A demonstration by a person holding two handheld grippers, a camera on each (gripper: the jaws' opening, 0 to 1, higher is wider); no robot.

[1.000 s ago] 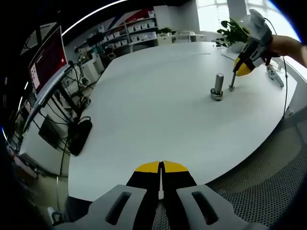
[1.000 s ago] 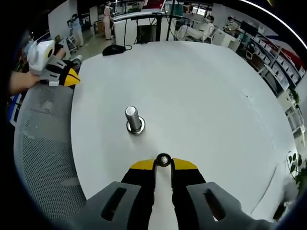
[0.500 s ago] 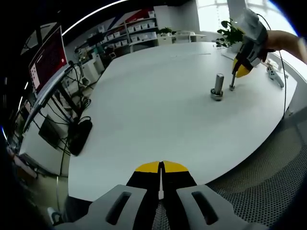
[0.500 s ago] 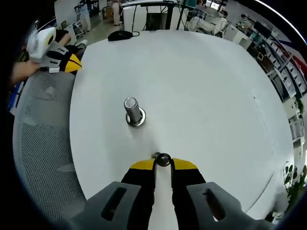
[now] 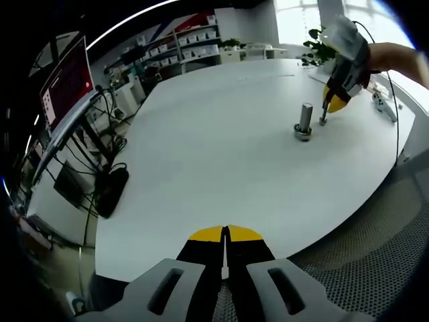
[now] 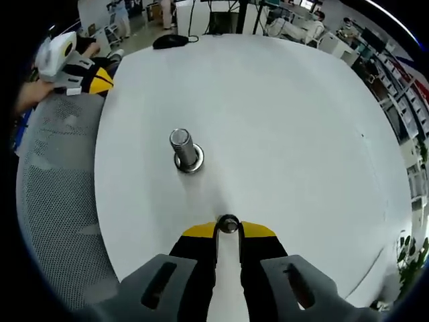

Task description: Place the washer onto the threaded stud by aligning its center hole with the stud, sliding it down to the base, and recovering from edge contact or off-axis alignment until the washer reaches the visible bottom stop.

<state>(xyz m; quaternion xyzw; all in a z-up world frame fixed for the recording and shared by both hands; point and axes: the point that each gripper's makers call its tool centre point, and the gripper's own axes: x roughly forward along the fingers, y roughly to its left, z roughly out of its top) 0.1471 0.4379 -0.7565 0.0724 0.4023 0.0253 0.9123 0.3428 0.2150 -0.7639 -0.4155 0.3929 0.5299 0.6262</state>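
Note:
A steel threaded stud stands upright on a round base on the white table. My right gripper is shut on a small metal washer, held at its tips a short way in front of the stud. In the left gripper view the stud stands far off at the right, with the right gripper and the washer just beside it. My left gripper is shut with nothing in it, above the table's near edge; in the right gripper view it shows as the left gripper at the far left.
A grey mesh chair sits along the table's edge. A black computer mouse lies at the table's far end. A red-screened monitor and cables stand off the table. A potted plant is behind the stud.
The right gripper, with the washer, has lifted and moved slightly closer to the stud. The left gripper has stayed still.

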